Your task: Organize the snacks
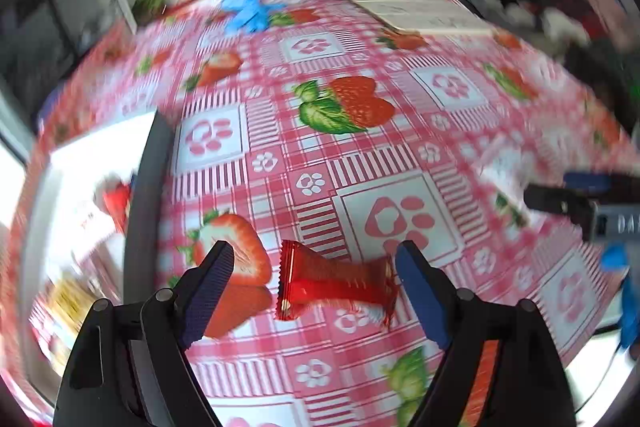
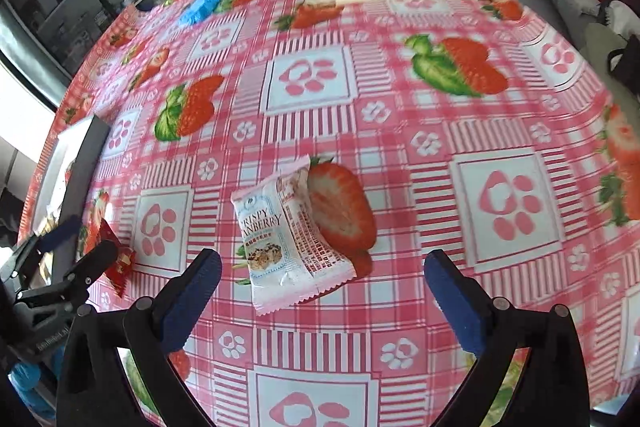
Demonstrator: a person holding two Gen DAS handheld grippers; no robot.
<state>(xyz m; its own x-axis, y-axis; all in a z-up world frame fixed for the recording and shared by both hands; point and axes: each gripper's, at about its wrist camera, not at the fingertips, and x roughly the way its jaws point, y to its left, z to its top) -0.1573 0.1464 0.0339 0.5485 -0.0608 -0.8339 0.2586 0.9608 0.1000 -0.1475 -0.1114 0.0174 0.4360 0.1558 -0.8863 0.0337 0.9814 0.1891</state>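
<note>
Left tool (image 1: 316,267): we see it spread wide, holding nothing.
Red snack (image 1: 334,283): lies on the desk (image 1: 360,155) between its fingers, untouched.
Right tool (image 2: 324,273): spread wide, empty.
Cranberry bar (image 2: 286,235): flat on the desk, just ahead between the fingers.

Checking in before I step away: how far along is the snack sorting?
Done: a few packets seem to lie in the white tray, blurred. In hand: nothing; the left gripper stands open around the red snack packet, the right gripper open over the cranberry bar. Left: both packets lie on the tablecloth, ungrasped.
</note>
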